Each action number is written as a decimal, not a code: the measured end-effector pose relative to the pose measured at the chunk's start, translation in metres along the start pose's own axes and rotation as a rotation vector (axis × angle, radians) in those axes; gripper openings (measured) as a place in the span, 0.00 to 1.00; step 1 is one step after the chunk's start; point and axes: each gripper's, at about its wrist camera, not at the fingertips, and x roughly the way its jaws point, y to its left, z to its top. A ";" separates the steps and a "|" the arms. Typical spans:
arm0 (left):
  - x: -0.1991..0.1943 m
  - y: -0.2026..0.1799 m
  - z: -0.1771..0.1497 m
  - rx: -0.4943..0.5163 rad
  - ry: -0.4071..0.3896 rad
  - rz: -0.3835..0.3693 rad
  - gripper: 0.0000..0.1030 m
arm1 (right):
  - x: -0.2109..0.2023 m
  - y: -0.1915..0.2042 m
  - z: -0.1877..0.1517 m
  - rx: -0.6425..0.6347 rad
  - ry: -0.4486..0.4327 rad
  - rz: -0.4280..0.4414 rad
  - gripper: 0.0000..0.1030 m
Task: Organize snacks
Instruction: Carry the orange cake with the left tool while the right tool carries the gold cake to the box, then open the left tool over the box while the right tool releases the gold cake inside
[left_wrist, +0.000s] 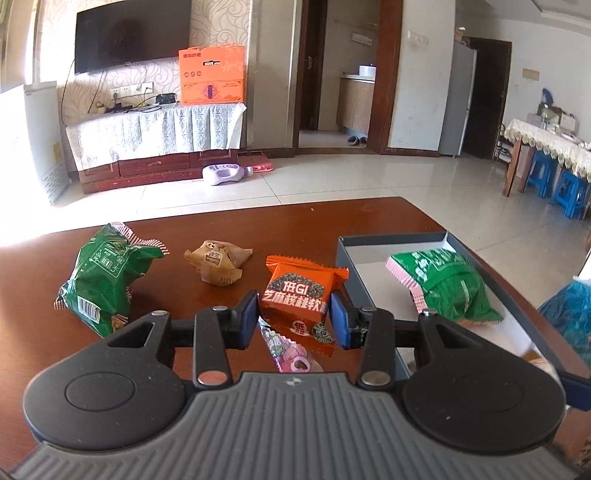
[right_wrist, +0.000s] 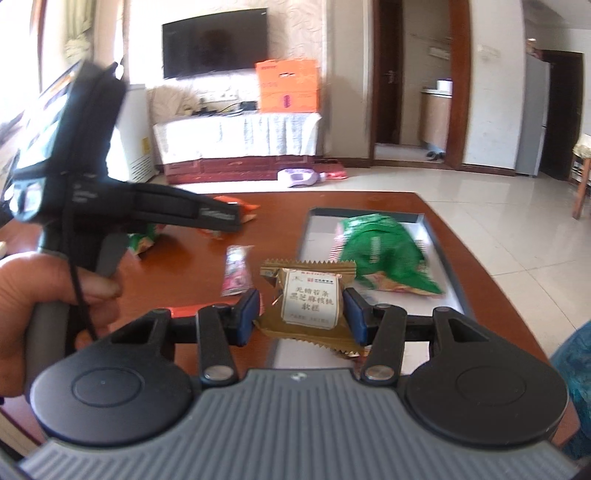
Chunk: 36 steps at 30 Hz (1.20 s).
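My left gripper (left_wrist: 293, 319) is shut on an orange snack packet (left_wrist: 299, 295), held just above the brown table (left_wrist: 221, 229). My right gripper (right_wrist: 301, 314) is shut on a gold snack packet (right_wrist: 308, 306), held over the near edge of the grey tray (right_wrist: 424, 229). A green snack bag (left_wrist: 447, 284) lies in the tray (left_wrist: 369, 266); it also shows in the right wrist view (right_wrist: 380, 251). On the table lie another green bag (left_wrist: 103, 280), a tan crumpled packet (left_wrist: 218, 264) and a small pink packet (left_wrist: 288, 350), also in the right wrist view (right_wrist: 236, 271).
The left hand-held gripper and the person's hand (right_wrist: 48, 295) fill the left of the right wrist view. Beyond the table's far edge is tiled floor, a TV cabinet (left_wrist: 155, 147) with an orange box (left_wrist: 212, 75), and blue stools (left_wrist: 557, 184) at right.
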 end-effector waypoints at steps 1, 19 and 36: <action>0.002 0.003 0.002 -0.007 -0.001 0.006 0.45 | -0.001 -0.005 0.000 0.008 -0.002 -0.009 0.51; 0.012 -0.062 -0.003 0.097 0.001 -0.155 0.45 | 0.008 -0.022 -0.014 0.041 0.061 -0.050 0.51; 0.061 -0.118 -0.013 0.236 0.070 -0.266 0.46 | 0.028 -0.032 -0.022 0.039 0.140 -0.070 0.51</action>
